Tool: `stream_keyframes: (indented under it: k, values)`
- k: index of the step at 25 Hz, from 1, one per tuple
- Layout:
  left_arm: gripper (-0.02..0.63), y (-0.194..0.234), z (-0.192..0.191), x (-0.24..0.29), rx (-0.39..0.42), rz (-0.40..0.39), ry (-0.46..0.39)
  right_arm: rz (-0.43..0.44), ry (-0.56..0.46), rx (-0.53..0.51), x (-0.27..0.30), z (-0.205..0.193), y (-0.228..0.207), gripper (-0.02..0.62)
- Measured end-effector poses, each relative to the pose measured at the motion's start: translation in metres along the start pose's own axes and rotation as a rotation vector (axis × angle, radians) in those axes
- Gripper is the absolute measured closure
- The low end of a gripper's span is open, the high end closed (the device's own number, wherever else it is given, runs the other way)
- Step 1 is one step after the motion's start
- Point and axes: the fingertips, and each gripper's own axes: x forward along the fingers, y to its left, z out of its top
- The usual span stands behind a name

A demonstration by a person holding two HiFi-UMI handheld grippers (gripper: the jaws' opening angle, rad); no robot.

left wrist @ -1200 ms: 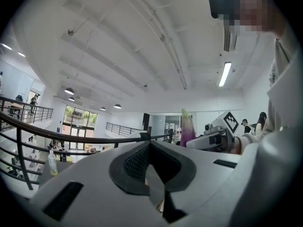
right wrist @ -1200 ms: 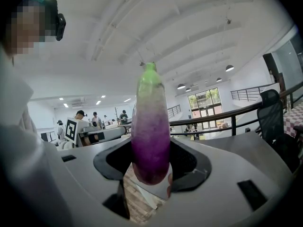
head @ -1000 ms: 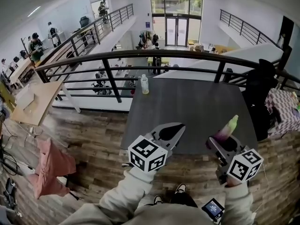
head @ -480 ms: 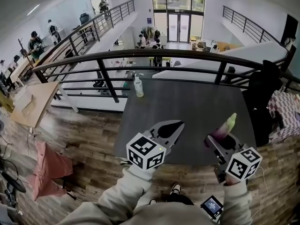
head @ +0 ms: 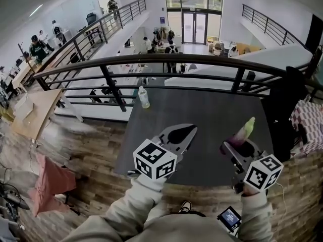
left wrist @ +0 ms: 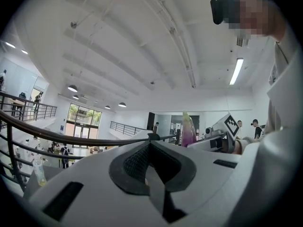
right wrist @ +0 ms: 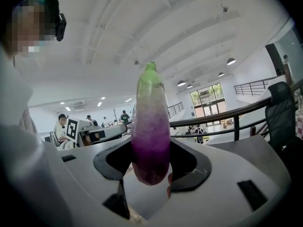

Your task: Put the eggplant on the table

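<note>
Right gripper (head: 236, 146), jaws clamped on the upright purple, green-tipped plastic eggplant (head: 244, 133) above the near edge of the dark grey rectangular table (head: 212, 107), left gripper (head: 187, 130) closed and empty alongside; lower base-first, then release.

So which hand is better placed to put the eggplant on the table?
The right: the right claw grips the eggplant over the table; the left claw is shut and empty.
</note>
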Motion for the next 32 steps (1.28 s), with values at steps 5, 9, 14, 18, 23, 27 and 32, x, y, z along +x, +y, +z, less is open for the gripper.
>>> stream_keyframes:
  k: [5, 9, 14, 18, 23, 27, 32]
  values:
    - [0.603, 0.006, -0.002, 0.025, 0.006, 0.024, 0.01, 0.035, 0.015, 0.007, 0.01, 0.002, -0.022, 0.362]
    - [0.601, 0.013, -0.002, 0.03, 0.003, 0.054, 0.008, 0.071, 0.028, 0.015, 0.02, -0.001, -0.029, 0.362]
    - [0.603, 0.019, -0.014, 0.027, -0.019, 0.086, 0.036, 0.11, 0.036, 0.038, 0.031, -0.005, -0.038, 0.362]
    - [0.603, 0.032, -0.009, 0.028, -0.009, 0.116, 0.041, 0.126, 0.042, 0.043, 0.041, -0.002, -0.045, 0.361]
    - [0.601, 0.044, -0.011, 0.041, -0.011, 0.114, 0.054, 0.137, 0.051, 0.039, 0.053, 0.0, -0.05, 0.362]
    - [0.603, 0.055, -0.012, 0.064, -0.012, 0.085, 0.059, 0.118, 0.068, 0.039, 0.059, 0.004, -0.062, 0.362]
    - [0.603, 0.092, -0.034, 0.073, 0.006, 0.068, 0.104, 0.081, 0.076, 0.05, 0.092, 0.001, -0.079, 0.362]
